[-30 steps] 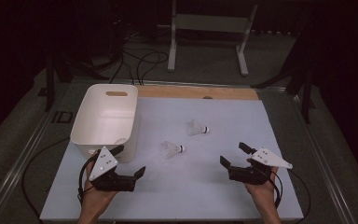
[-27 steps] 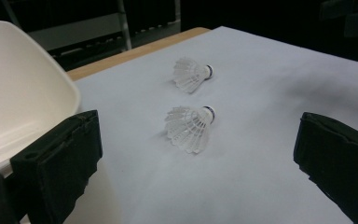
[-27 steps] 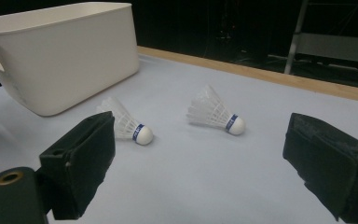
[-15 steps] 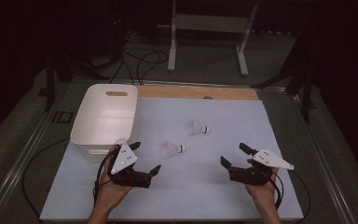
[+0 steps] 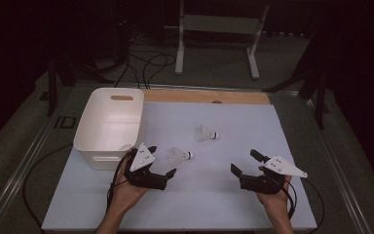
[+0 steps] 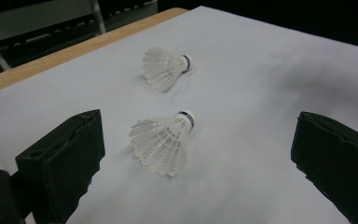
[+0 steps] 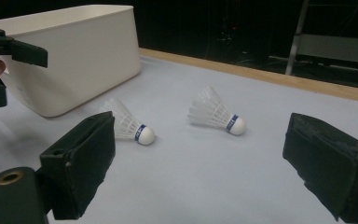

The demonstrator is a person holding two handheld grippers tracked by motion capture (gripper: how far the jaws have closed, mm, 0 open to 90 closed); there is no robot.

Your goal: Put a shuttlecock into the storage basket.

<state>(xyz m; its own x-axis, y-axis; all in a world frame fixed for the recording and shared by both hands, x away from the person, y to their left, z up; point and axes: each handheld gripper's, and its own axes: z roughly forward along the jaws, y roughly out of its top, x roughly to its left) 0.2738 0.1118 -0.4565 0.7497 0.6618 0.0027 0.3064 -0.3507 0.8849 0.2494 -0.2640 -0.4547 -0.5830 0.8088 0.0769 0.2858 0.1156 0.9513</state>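
Bench [image 5: 214,204], pale sheet, dark room: white bin [image 5: 108,127] at left. Near shuttlecock [image 5: 180,156] lies just right of the bin, far shuttlecock [image 5: 206,133] beyond, both loose for pickup. Left tool [image 5: 158,168], jaws spread, frames the near one to grasp; right tool [image 5: 246,168], spread, waits well right of the bin.

I see dim overall lighting, surroundings near black. The pale blue table sheet [image 5: 233,126] is lit softly from above, shadows faint beneath the white feathered shuttlecocks [image 6: 164,142]. High view grainy; nearest black jaws slightly soft.

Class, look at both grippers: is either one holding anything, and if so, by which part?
Nothing is held. The left gripper is open with the nearer shuttlecock lying free between its jaws; the right gripper is open too.
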